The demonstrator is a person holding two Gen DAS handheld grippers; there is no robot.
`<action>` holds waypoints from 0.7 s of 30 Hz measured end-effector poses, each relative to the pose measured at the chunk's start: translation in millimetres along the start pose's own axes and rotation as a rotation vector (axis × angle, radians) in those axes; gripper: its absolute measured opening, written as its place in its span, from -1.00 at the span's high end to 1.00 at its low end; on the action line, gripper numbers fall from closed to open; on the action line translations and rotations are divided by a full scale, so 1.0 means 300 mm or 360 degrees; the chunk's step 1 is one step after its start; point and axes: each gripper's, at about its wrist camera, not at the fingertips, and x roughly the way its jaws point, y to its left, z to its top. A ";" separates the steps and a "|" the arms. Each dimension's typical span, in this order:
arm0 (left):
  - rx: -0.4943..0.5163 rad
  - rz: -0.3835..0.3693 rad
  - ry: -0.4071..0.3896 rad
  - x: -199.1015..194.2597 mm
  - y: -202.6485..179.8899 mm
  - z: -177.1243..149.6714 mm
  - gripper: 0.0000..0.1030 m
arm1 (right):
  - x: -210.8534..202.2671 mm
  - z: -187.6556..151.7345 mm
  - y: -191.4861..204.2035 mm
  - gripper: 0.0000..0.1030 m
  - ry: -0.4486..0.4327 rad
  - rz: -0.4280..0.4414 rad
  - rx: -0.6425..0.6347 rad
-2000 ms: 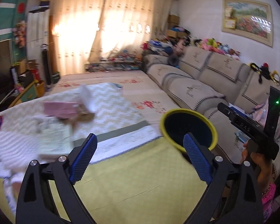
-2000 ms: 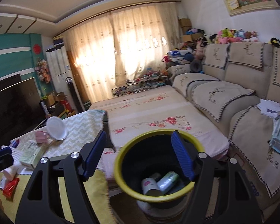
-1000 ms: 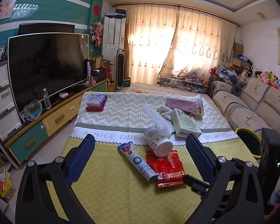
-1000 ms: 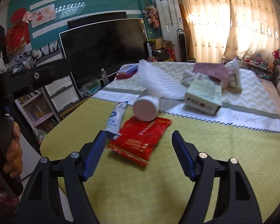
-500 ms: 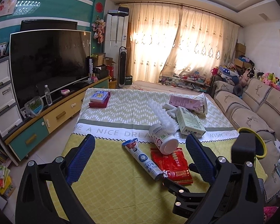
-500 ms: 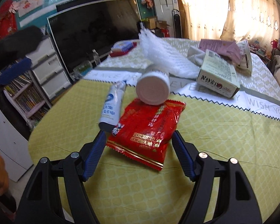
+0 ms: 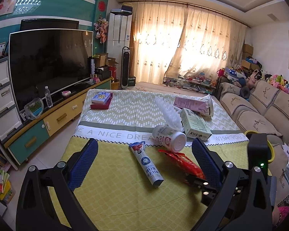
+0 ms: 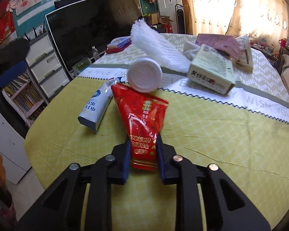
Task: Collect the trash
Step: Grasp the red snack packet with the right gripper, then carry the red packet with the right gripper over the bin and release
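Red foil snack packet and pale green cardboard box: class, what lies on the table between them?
The white plastic bottle, lying on its side, its round base over the red foil snack packet, left of the pale green cardboard box; the right wrist view shows this.

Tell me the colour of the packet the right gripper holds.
Red packet, gold print; right wrist view.

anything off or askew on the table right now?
Just the litter. A white bottle lies tipped on its side, its end overlapping the red packet that the right gripper has pinched. A toothpaste tube lies askew beside it. No spill visible.
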 end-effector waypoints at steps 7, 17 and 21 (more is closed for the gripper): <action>0.0027 -0.0010 0.0008 0.011 -0.028 0.000 -0.87 | -0.107 -0.044 -0.029 0.59 -0.0124 0.0014 -0.0048; 0.0053 -0.0046 0.0027 0.027 -0.078 0.003 -0.87 | -0.208 -0.058 -0.122 0.58 -0.0286 -0.0129 -0.0008; 0.0064 -0.0061 0.0035 0.040 -0.103 0.007 -0.87 | -0.241 -0.046 -0.203 0.59 -0.0330 -0.0219 0.0048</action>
